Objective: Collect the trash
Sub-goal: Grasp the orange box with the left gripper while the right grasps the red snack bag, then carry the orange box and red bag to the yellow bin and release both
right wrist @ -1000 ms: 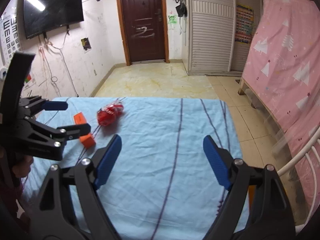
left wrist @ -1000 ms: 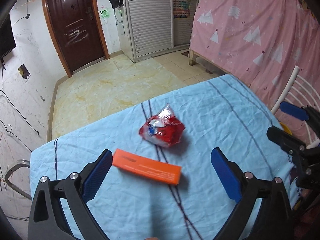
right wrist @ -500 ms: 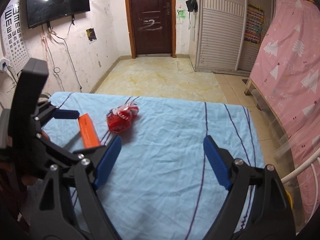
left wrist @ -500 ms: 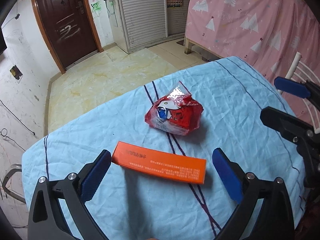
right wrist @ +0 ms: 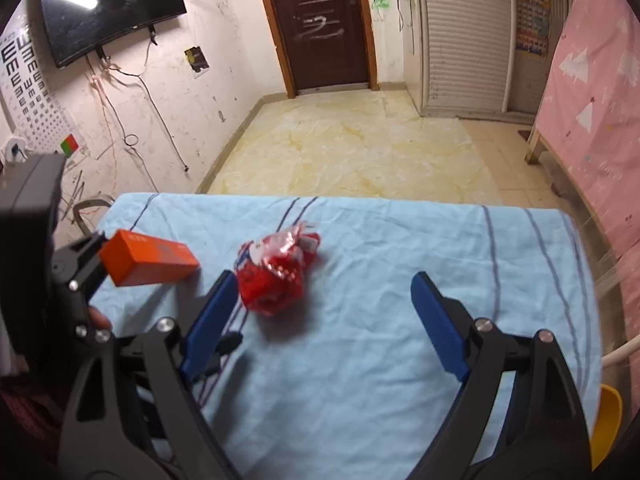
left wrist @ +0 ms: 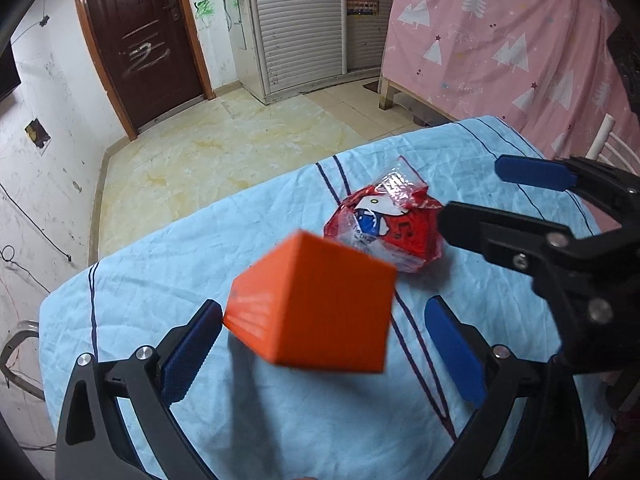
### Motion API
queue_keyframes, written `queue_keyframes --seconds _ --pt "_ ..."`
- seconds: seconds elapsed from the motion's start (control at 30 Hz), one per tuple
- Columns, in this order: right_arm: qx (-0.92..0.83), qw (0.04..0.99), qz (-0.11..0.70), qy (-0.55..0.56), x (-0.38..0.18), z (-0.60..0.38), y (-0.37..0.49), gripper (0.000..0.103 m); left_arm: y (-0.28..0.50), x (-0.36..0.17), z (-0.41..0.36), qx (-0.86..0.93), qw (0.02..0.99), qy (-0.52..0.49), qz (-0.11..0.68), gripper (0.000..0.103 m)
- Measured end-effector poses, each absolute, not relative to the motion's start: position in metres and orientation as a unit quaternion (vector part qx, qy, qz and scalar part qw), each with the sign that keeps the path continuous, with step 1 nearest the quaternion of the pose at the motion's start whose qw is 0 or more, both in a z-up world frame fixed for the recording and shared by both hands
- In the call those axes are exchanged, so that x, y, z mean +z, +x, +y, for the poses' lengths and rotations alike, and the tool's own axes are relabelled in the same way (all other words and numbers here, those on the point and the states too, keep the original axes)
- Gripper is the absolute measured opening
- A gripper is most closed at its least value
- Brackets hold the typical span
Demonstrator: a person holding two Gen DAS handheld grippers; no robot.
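Blue-sheeted table (right wrist: 360,360) fills the lower frames. We tip up the orange box (left wrist: 316,300), our left gripper (left wrist: 324,352) seemingly unclenched; our right gripper (right wrist: 320,320), jaws just widening and empty, approaches the red wrapper (right wrist: 276,276) at centre.

Brown door (right wrist: 322,20), wall television (right wrist: 108,4), pink curtain (left wrist: 508,48).

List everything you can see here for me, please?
orange box: one, orange, tilted between the left tongs' pads, against one pad
snack packet: one, red and silver, on the cloth beyond the box
tablecloth: one, light blue with dark stripes, over the table
door: one, dark brown, far wall
television: one, black, wall-mounted
curtain: one, pink with white trees, beside the table
left tongs: one, black with blue pads, open
right tongs: one, black with blue pads, open, beside the packet
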State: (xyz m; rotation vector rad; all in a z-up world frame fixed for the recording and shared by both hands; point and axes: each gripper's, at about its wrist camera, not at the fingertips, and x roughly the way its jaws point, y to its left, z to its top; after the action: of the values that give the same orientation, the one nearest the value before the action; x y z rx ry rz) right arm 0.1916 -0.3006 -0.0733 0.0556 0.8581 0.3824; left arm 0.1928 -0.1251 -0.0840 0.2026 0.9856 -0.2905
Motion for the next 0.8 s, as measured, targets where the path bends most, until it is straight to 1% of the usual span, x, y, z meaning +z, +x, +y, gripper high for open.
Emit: queue_keyframes --seconds 0.23,0.27,0.33,0.37,0.43,0.47,0.5,0.53,0.63,0.8 --pt "0.201 0.881 0.429 0.024 -0.084 -0.282 0.209 0.083 0.201 -0.087 -0.111 -0.144 0.863 0.061 0.481 0.092" --pt "0.206 0.879 0.429 0.022 -0.085 -0.279 0.21 0.081 0.201 -0.088 -0.109 -0.143 0.862 0.057 0.483 0.092" --pt "0.216 0.873 0.437 0.016 -0.089 -0.273 0.213 0.065 0.204 -0.088 -0.104 -0.14 0.863 0.049 0.482 0.092" --pt "0.221 0.871 0.439 0.018 -0.09 -0.273 0.213 0.062 0.205 -0.088 -0.103 -0.137 0.864 0.047 0.482 0.092" --pt "0.229 0.867 0.443 0.021 -0.093 -0.273 0.214 0.05 0.205 -0.089 -0.101 -0.133 0.866 0.042 0.48 0.092" --pt "0.232 0.866 0.443 0.023 -0.093 -0.273 0.215 0.046 0.206 -0.089 -0.101 -0.132 0.867 0.042 0.479 0.092" --pt "0.236 0.864 0.444 0.027 -0.093 -0.274 0.215 0.037 0.206 -0.089 -0.101 -0.13 0.868 0.041 0.478 0.092" --pt "0.24 0.862 0.445 0.034 -0.094 -0.276 0.216 0.032 0.206 -0.089 -0.101 -0.13 0.869 0.04 0.477 0.092" --pt "0.249 0.858 0.447 0.046 -0.095 -0.281 0.215 0.029 0.206 -0.088 -0.099 -0.131 0.871 0.031 0.472 0.092" --pt "0.262 0.856 0.444 0.043 -0.092 -0.28 0.206 0.028 0.206 -0.086 -0.095 -0.141 0.874 0.021 0.465 0.091"
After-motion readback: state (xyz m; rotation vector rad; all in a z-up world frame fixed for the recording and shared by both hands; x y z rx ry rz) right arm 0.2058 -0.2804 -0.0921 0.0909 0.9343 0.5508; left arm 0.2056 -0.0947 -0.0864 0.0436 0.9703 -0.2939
